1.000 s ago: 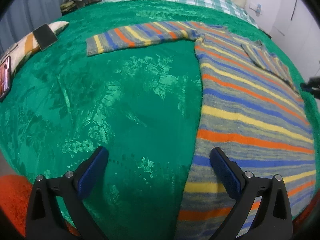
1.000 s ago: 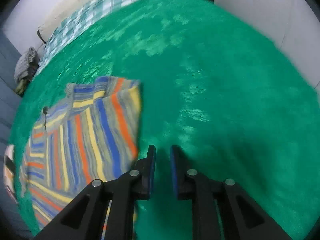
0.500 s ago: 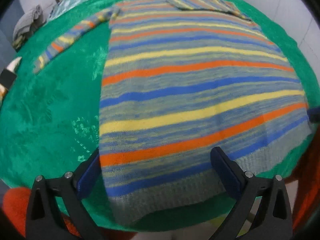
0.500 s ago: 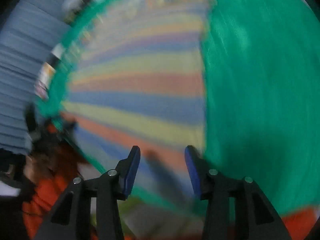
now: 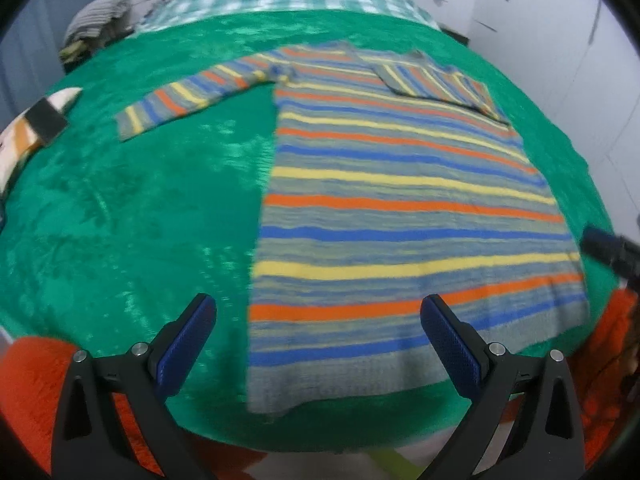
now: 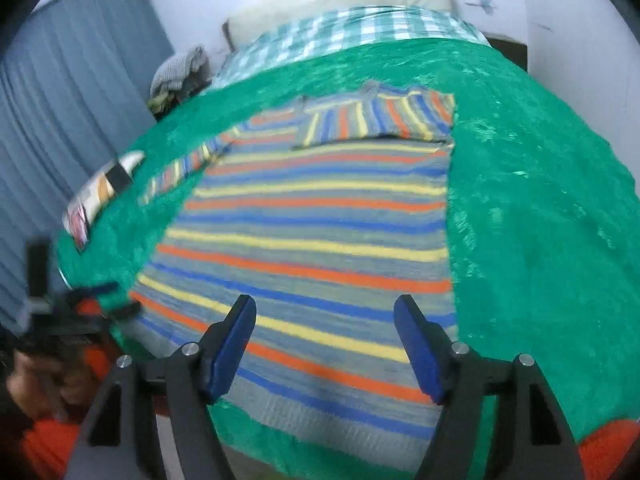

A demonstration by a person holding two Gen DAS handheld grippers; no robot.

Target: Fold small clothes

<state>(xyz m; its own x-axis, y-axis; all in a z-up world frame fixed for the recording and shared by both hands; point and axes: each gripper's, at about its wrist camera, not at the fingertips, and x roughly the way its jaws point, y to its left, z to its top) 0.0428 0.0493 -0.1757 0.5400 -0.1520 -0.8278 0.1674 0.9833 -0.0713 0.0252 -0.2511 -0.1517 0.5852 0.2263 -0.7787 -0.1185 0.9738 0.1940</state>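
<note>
Left wrist view: striped sweater [image 5: 400,216] lies flat on the green blanket [image 5: 120,208], right sleeve folded across the chest, left sleeve outstretched — both the left gripper [image 5: 316,340] and right gripper [image 6: 324,344] hover spread and empty above the near hem, presumably poised to grasp it.

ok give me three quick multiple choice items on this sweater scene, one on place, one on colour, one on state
1. Where does the sweater lie?
A. on the green blanket
B. on the floor
C. in a basket

2. Which stripe colour is absent?
A. orange
B. pink
C. yellow

3. How are the sleeves?
A. both spread out
B. both folded in
C. one sleeve spread, the other sleeve folded over the body

Answers: 1 A, green shows around it; 2 B, stripes are orange, yellow, blue, grey; 3 C, as both views show.
</note>
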